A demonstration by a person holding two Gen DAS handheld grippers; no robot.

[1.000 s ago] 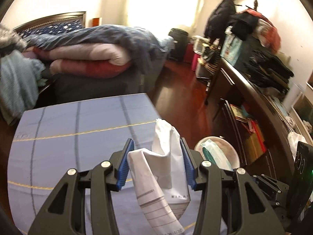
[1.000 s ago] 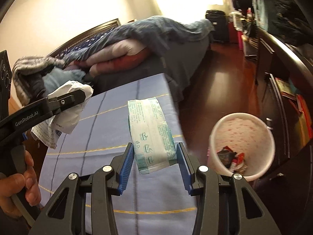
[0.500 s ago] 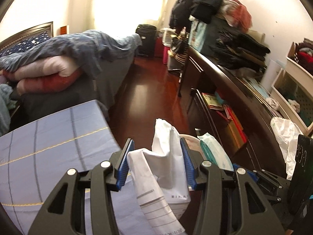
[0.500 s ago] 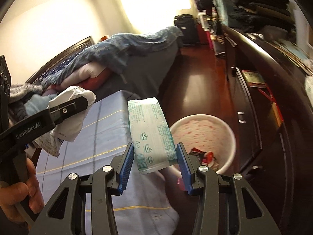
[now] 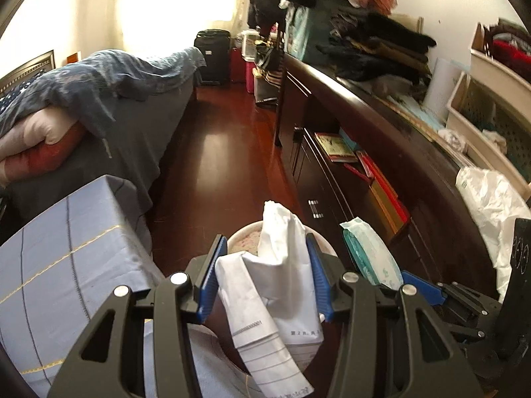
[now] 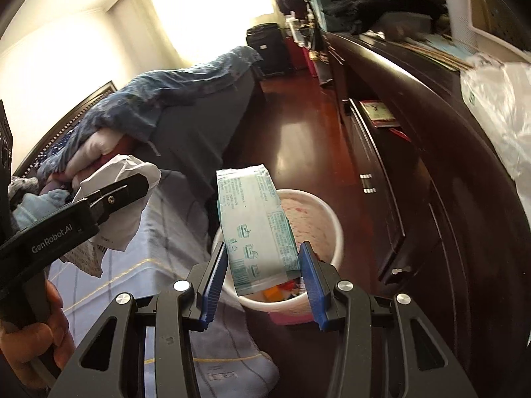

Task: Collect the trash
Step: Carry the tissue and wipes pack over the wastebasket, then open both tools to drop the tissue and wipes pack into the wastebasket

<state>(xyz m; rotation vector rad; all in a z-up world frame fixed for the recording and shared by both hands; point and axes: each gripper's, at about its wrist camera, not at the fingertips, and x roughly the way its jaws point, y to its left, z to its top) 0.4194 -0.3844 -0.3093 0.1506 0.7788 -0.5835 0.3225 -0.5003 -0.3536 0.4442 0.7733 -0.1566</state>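
Observation:
My left gripper (image 5: pixel 264 267) is shut on a crumpled white paper (image 5: pixel 278 285) with printed lines, held above the near rim of a white trash bin (image 5: pixel 242 235) with a pink-speckled inside. My right gripper (image 6: pixel 264 268) is shut on a flat green-and-white wipes packet (image 6: pixel 255 225), held over the same bin (image 6: pixel 318 212), which holds several colourful wrappers. The left gripper and its paper (image 6: pixel 122 199) show at the left of the right wrist view. The packet (image 5: pixel 368 252) shows at the right of the left wrist view.
A table with a blue-grey cloth (image 5: pixel 56 258) is at the left. A bed with piled blankets (image 5: pixel 99 93) lies beyond it. A long dark dresser (image 5: pixel 381 152) with clothes, books and a white plastic bag (image 5: pixel 491 199) runs along the right. Red-brown wood floor (image 5: pixel 215 152) lies between.
Both grippers have swung right, off the table and over the trash bin, each still holding its item. The bin is now directly below them.

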